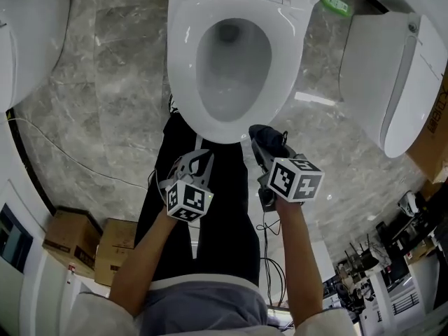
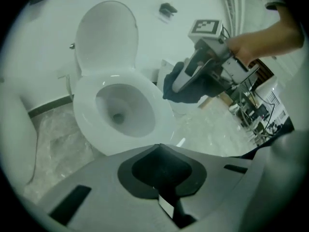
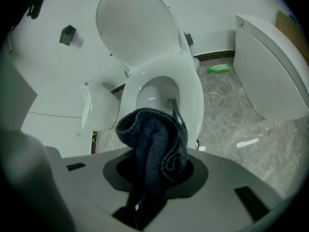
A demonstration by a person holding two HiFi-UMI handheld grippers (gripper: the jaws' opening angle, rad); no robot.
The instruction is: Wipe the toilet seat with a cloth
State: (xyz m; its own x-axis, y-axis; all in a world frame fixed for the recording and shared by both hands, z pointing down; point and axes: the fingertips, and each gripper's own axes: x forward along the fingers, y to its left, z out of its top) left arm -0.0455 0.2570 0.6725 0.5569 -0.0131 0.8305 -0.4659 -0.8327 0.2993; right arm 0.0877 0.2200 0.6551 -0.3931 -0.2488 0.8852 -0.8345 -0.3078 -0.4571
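The white toilet seat lies down around the open bowl, with its lid raised against the wall. A dark blue cloth is bunched between the jaws of my right gripper, which is shut on it. In the head view that right gripper hangs just off the seat's near right rim, with the cloth at its tip. My left gripper hovers in front of the seat's near edge. Its jaws are shut with nothing between them. The left gripper view shows the right gripper with the cloth beside the seat.
A second white toilet stands close on the right. A white fixture sits left of the bowl. A green object lies on the marble floor by the wall. Cardboard boxes stand at the lower left. Cables trail near my feet.
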